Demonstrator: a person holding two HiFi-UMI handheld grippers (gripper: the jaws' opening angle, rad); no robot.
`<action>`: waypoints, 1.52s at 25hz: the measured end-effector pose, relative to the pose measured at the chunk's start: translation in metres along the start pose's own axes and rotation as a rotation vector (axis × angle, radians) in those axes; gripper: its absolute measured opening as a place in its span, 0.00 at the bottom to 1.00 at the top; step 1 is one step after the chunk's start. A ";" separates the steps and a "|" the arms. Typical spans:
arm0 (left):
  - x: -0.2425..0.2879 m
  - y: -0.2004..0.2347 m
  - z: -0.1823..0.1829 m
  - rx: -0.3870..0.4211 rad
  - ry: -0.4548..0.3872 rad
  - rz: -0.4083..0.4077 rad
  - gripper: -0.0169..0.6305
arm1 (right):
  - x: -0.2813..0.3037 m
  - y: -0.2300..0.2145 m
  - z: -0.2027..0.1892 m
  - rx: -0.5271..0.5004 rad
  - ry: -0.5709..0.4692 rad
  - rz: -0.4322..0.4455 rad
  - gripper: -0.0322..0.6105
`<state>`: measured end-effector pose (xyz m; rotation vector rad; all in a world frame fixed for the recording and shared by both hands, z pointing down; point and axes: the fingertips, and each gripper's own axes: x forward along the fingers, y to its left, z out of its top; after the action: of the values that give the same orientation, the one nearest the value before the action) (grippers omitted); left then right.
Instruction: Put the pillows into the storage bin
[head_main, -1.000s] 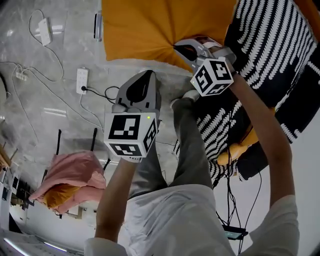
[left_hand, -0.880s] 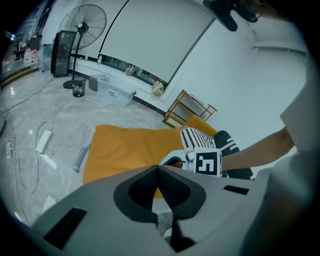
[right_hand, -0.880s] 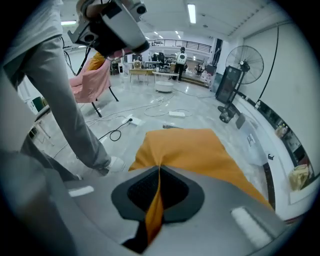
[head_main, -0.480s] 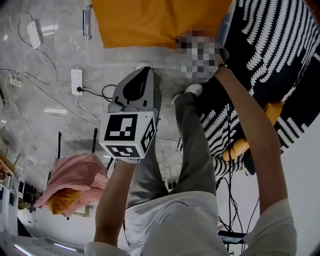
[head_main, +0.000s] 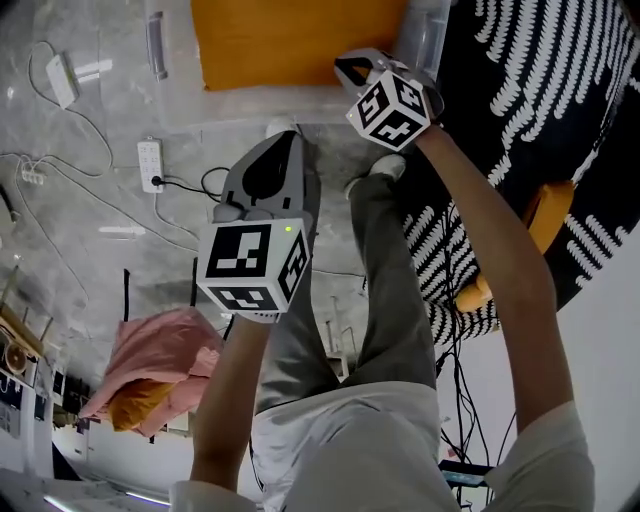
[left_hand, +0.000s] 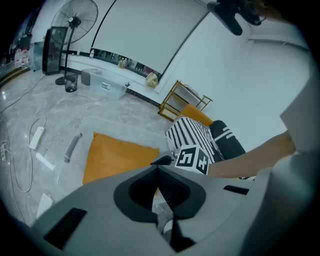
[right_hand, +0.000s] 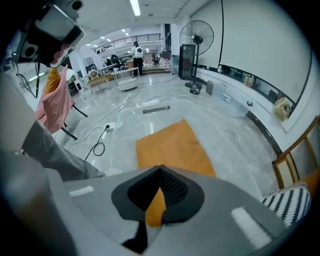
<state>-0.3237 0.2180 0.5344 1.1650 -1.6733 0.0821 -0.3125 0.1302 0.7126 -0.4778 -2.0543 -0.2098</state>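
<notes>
My left tongs (left_hand: 157, 166): pressed together, empty | my right tongs (right_hand: 160, 168): pressed together over the flat orange fabric pillow (head_main: 295, 40), possibly nipping its edge | orange pillow: inside clear plastic storage bin (head_main: 420, 45) | black-and-white patterned pillow (head_main: 540, 80): beside the bin

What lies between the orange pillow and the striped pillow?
In the head view, the storage bin's clear wall and the right gripper, shut on the orange pillow.
</notes>
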 end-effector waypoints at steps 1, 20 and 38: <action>-0.001 -0.005 0.001 0.008 -0.002 -0.001 0.04 | -0.007 0.001 0.002 0.020 -0.017 -0.005 0.07; 0.005 -0.167 0.007 0.236 0.043 -0.118 0.04 | -0.225 -0.013 -0.062 0.508 -0.318 -0.259 0.18; 0.043 -0.359 -0.053 0.475 0.158 -0.296 0.04 | -0.403 0.006 -0.229 0.770 -0.385 -0.581 0.25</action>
<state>-0.0286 0.0315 0.4256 1.7030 -1.3617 0.3915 0.0506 -0.0413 0.4817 0.6001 -2.3958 0.3594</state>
